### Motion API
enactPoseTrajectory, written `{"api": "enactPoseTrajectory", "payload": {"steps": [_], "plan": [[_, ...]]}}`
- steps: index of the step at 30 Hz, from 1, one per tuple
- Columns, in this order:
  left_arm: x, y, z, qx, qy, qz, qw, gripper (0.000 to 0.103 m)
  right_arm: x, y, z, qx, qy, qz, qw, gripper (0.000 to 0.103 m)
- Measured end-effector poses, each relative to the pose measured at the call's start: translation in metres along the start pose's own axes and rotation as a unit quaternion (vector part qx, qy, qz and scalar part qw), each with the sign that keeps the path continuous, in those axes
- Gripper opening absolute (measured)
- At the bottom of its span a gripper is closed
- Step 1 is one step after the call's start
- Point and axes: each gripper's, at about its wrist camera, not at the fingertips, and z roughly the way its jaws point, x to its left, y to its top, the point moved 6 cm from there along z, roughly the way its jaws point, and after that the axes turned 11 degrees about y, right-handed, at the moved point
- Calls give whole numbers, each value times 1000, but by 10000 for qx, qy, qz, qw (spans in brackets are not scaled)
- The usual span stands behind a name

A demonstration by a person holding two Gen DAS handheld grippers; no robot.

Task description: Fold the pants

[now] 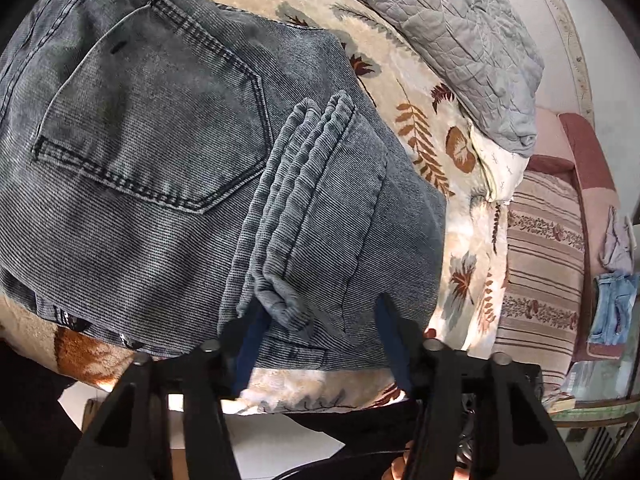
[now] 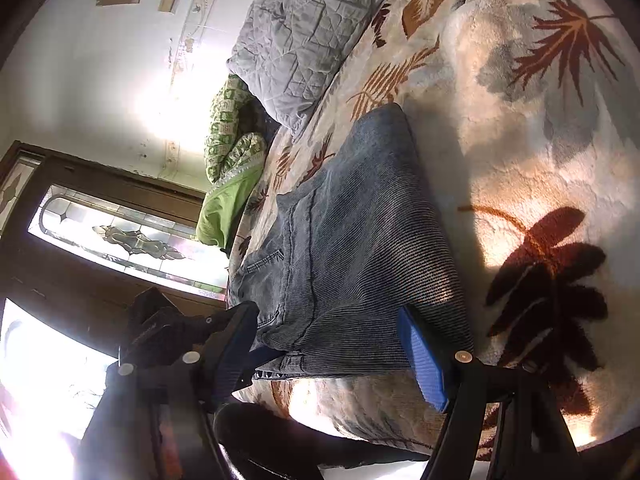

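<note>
Both tongs (image 1: 320, 320) (image 2: 332, 344) wide apart over pants (image 1: 160, 140).

Folded pants (image 1: 192, 152) on the blanket (image 1: 420, 92), quilt (image 1: 452, 36) behind, striped cushion (image 1: 544, 264) right

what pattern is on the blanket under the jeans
Cream with rust-brown and grey leaf prints on the blanket, clearest in the right wrist view.

Leaf-patterned blanket (image 2: 520, 128) covers the bed; grey quilt (image 1: 452, 36) upper right, green bedding (image 2: 230, 168) left of centre.
</note>
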Motion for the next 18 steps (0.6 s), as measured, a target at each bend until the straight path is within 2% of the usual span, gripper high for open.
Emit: {"api": "enactPoseTrajectory", "payload": {"steps": [1, 3, 9, 12, 13, 15, 18], "plan": [[0, 0, 2, 26, 78, 16, 10000, 17, 0, 0, 0, 5, -4, -3, 10000, 75], [2, -3, 2, 2, 111, 59, 9999, 12, -1, 0, 0, 8, 3, 6, 10000, 75], [-10, -26, -28, -715, 231, 518, 9958, 11, -1, -1, 2, 52, 20, -6, 10000, 75], [6, -27, -7, -608, 497, 445, 9959, 11, -1, -1, 2, 59, -17, -17, 10000, 75], [15, -27, 5, -413, 454, 315, 9976, 11, -1, -1, 2, 68, -20, -2, 10000, 75], [20, -25, 6, -424, 271, 263, 9984, 12, 2, -1, 0, 115, -110, 24, 9999, 75], [20, -25, 5, -400, 268, 370, 9982, 12, 20, 6, -9, 3, -92, -164, 9998, 76]]}}
